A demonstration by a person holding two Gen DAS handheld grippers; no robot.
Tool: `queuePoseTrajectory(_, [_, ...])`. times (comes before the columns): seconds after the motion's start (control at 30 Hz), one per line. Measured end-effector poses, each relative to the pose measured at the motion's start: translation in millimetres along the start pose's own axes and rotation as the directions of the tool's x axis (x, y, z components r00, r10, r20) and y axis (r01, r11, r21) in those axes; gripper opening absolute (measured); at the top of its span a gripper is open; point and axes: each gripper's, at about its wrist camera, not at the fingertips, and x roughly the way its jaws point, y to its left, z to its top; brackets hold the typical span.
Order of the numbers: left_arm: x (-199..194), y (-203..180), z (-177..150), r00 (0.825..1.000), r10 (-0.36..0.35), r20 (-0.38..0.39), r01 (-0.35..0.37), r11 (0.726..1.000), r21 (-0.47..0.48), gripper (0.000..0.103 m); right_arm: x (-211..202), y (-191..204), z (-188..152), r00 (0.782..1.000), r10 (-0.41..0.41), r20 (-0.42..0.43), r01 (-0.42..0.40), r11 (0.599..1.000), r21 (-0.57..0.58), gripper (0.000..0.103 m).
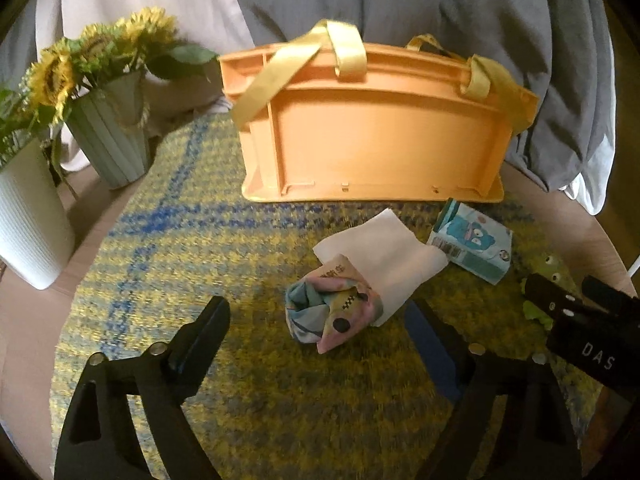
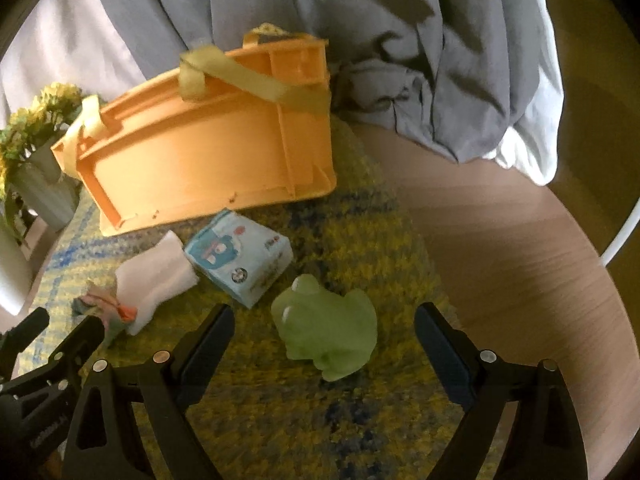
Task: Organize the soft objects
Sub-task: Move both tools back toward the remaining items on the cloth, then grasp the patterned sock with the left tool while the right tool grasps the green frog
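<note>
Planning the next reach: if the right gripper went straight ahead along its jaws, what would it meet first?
Most likely the green frog plush: it lies on the mat between the open jaws of the right gripper, just ahead. The tissue pack and the orange bin sit farther back and left, though depth is uncertain.

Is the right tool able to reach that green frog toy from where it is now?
Probably yes. The right tool is open, and the green frog toy lies on the mat between its fingers with nothing over it. The tissue pack sits apart, behind it.

Both grippers' jaws wide apart.
</note>
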Motion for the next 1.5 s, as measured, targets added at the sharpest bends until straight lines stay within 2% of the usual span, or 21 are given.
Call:
queuePoseTrajectory(0.1, [10, -1, 1, 1.0, -0.014, -0.018, 0.014, 1.0, 0.0, 0.085, 9, -1, 0, 1.0, -0.004, -0.029, 0.005, 1.0, 0.01, 0.088])
queuePoseTrajectory(0.3, [26, -4, 4, 0.998, -0.033, -0.05, 0.033, 0.999, -0.004, 0.069, 21, -3, 1, 0.999, -0.011, -0.054, 0.012, 1.0, 0.019, 0.08])
queuePoseTrajectory(0.37, [29, -5, 4, 0.997, -0.046, -0.063, 0.046, 0.999, 0.0, 0.059, 24, -4, 1, 0.998, -0.014, -0.063, 0.016, 1.0, 0.019, 0.072])
queuePoseTrajectory(0.5, [27, -5, 3, 0.997, -0.048, -0.055, 0.049, 0.999, 0.013, 0.057, 28, -4, 1, 0.997, 0.005, -0.073, -0.004, 1.0, 0.008, 0.06])
queuePoseTrajectory(0.8, [4, -3, 1, 0.999, -0.052, -0.014, 0.052, 0.998, 0.019, 0.055, 7, -1, 0, 0.999, 0.007, -0.033, -0.008, 1.0, -0.017, 0.059])
queuePoseTrajectory(1.1, [-35, 3, 7, 0.997, -0.069, 0.032, 0.069, 0.998, 0.01, 0.055, -33, 7, 2, 0.998, 0.065, 0.022, -0.065, 0.997, -0.029, 0.059])
queuePoseTrajectory(1.5, [-92, 5, 22, 0.986, -0.072, 0.149, 0.07, 0.997, 0.022, 0.054, -78, 14, 15, 0.987, 0.13, 0.093, -0.127, 0.991, -0.046, 0.059])
